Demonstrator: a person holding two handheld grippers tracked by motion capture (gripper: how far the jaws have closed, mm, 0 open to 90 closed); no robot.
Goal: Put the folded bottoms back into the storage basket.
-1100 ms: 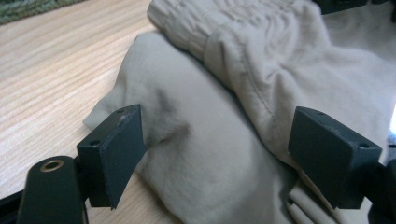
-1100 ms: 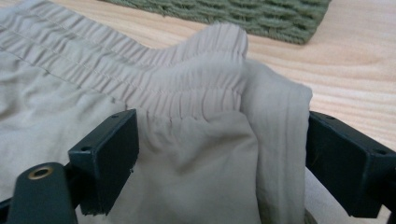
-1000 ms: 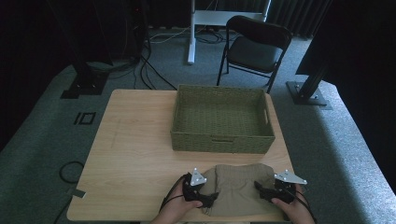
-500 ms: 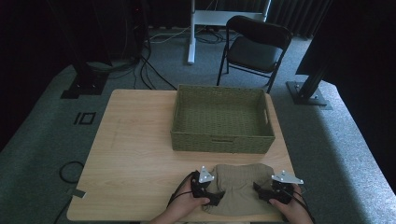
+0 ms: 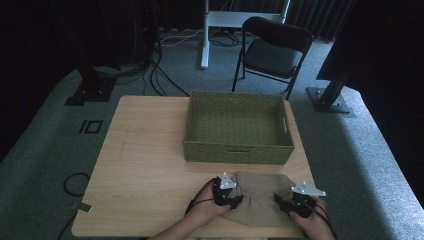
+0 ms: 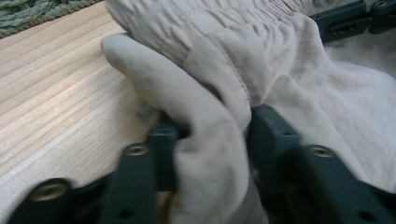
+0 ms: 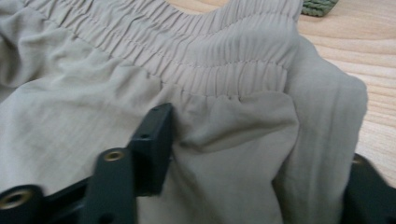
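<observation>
You have the folded beige garment (image 5: 260, 202) at the lower centre of the frame, just below the woven basket (image 5: 238, 127). Left gripper (image 6: 212, 140) pinches a bunched fold; right gripper (image 7: 261, 154) straddles its edge, jaws just closing. A shallow pinch could slip and unfold the stack on lifting. Compared with earlier, the left gripper sits further in.

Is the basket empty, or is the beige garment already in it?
Empty. The high view shows bare weave inside the basket; the beige garment lies bunched on the table in front of it.
</observation>
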